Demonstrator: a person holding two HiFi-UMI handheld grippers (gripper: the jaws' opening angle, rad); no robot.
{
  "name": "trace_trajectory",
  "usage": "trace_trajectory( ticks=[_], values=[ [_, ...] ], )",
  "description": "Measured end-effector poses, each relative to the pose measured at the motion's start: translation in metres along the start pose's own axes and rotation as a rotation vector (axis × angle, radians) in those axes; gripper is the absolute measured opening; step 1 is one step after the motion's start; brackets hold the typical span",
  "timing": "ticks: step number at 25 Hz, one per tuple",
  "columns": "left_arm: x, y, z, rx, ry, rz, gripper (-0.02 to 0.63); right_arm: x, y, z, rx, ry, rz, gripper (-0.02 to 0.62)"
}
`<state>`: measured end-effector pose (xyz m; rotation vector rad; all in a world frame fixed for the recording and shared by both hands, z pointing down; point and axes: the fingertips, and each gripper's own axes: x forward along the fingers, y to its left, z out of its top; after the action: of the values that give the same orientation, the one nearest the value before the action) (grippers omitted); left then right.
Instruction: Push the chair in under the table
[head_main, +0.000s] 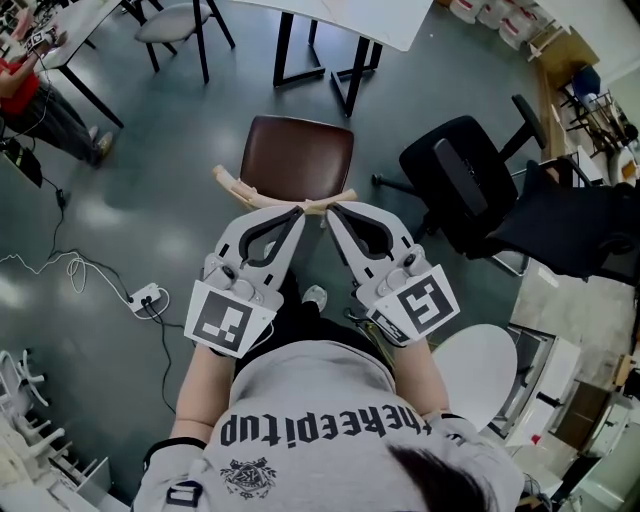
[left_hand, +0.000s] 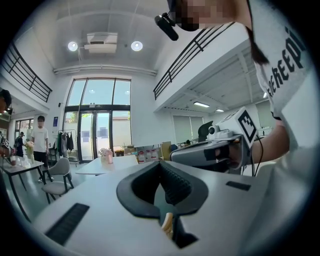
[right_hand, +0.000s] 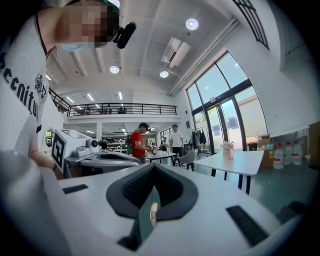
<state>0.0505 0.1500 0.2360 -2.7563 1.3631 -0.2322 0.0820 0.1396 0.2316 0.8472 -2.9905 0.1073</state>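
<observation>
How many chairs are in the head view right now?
3: the brown chair at centre, a black office chair to its right, and a grey chair at the top left edge. Clutter at far right may hide more.

Bare grey floor (head_main: 235, 100) lies open between the brown-seated chair (head_main: 298, 158) and the white desk (head_main: 345, 22), but the desk's black legs (head_main: 352, 78) stand straight beyond the seat. A black office chair (head_main: 462, 182) crowds the right side, near the right gripper (head_main: 329, 213). On the left, a power strip (head_main: 146, 297) and cables (head_main: 60, 265) trail over the floor, well apart from the chair.
</observation>
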Motion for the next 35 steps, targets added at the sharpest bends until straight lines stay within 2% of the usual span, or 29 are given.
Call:
trace_trajectory(
  ticks=[14,19,27,35],
  values=[
    [0.020,0.045,-0.026,-0.017,0.053,-0.038,0.015,0.043,-0.026,-0.023,0.014,0.068,-0.043,0.012],
    [0.029,0.062,-0.042,-0.055,0.075,-0.039,0.015,0.056,-0.040,-0.038,0.020,0.104,-0.065,0.012],
    [0.040,0.077,-0.076,-0.087,0.127,-0.065,0.015,0.069,-0.052,-0.070,0.032,0.173,-0.079,0.014],
    [0.048,0.077,-0.112,-0.087,0.207,-0.137,0.017,0.077,-0.053,-0.111,0.035,0.271,-0.054,0.015]
  ],
)
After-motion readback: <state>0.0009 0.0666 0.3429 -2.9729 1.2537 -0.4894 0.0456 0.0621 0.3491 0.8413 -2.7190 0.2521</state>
